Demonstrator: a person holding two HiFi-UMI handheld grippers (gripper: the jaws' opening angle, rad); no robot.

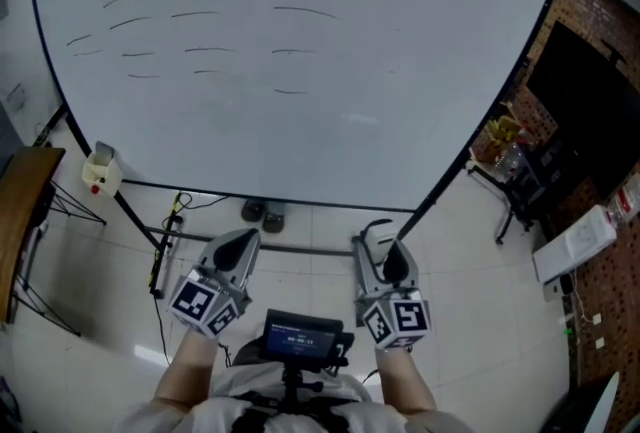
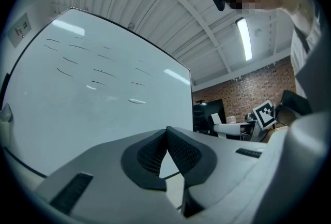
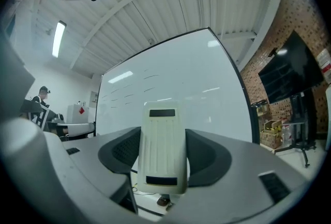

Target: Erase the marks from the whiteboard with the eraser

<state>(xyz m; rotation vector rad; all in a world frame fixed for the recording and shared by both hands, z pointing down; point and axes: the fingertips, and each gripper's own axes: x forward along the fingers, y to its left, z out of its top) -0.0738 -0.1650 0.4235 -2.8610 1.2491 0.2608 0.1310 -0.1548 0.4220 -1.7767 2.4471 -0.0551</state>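
A big whiteboard [image 1: 300,81] on a stand fills the head view, with several short dark strokes [image 1: 200,16] across its upper left part. Both grippers hang low in front of it, well apart from its surface. My right gripper [image 1: 378,239] is shut on a cream-white eraser [image 3: 163,148], which stands upright between the jaws in the right gripper view. My left gripper [image 1: 240,243] is shut with nothing in it; its dark pads [image 2: 155,153] meet at the tips. The board and its marks [image 2: 77,62] show in the left gripper view too.
The board's black stand bar [image 1: 290,249] crosses the tiled floor near the grippers, with cables beside it. A wooden table edge [image 1: 20,211] is at the left. A black screen on a stand [image 1: 590,121], boxes and a brick wall are at the right. A small white holder [image 1: 100,171] hangs at the board's lower left.
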